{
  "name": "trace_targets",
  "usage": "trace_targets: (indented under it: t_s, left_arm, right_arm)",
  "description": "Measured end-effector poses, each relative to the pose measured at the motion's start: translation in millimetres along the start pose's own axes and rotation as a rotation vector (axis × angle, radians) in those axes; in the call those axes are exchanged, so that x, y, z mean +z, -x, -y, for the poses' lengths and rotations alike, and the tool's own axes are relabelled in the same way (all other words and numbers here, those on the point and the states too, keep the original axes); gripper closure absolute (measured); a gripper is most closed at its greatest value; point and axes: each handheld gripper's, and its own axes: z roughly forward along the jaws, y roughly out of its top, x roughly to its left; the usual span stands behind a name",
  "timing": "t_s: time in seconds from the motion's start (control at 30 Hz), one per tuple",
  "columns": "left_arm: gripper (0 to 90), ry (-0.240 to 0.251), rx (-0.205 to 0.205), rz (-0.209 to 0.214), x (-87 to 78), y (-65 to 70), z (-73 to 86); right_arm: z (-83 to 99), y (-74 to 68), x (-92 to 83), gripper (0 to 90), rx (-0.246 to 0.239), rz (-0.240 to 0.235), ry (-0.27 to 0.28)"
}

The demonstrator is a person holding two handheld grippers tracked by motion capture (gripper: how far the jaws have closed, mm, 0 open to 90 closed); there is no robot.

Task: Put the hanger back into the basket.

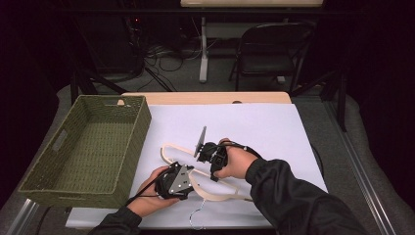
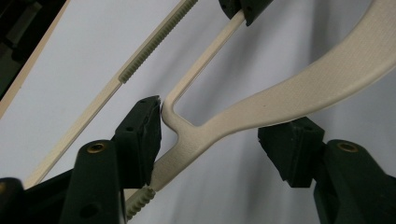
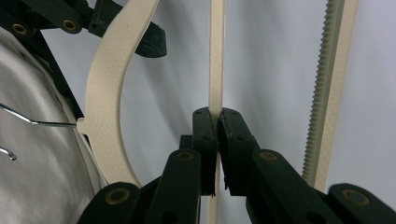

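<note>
White tabletop (image 1: pixel 274 127), dark room, left hand-held gripper (image 1: pixel 182 177) open, right hand-held gripper (image 1: pixel 214 157) clamping hanger (image 1: pixel 220 188).

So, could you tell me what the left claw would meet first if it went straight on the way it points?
Probably the cream plastic coat hanger: its curved arm already lies between the left claw's open jaws.

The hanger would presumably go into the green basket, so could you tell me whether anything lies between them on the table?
Nothing visible does: the hanger lies right of the basket, with only bare white table between.
</note>
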Motion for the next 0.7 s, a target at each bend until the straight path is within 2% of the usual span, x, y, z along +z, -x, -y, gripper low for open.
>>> trace_targets:
  t_s: [0.07,0.27,0.3,0.47,0.6,0.7]
  left_arm:
    - [41.6,-0.003,0.007,-0.003,0.3,0.5,0.1]
    - [45.2,-0.011,0.020,-0.016,-1.2,-0.2,0.3]
    - [47.5,-0.010,0.024,-0.030,-1.8,0.1,0.2]
    - [53.5,-0.017,0.021,-0.041,-2.6,-0.7,-0.1]
    - [58.4,-0.036,0.038,-0.055,-2.2,-0.7,-1.0]
    - [62.8,-0.057,0.033,-0.056,-2.5,-1.0,-2.0]
  right_arm:
    - [-0.7,0.2,-0.6,85.5,-0.005,-0.004,-0.012]
    - [-1.3,-0.9,1.0,85.4,-0.009,0.001,-0.004]
    - [-1.5,-0.9,0.7,85.4,-0.008,-0.003,-0.005]
    - [-1.7,-1.3,0.0,85.3,-0.014,0.003,0.013]
    - [-1.6,-1.7,0.1,85.3,-0.018,0.011,0.013]
    - [-1.7,-1.9,-0.1,85.3,-0.020,0.011,0.017]
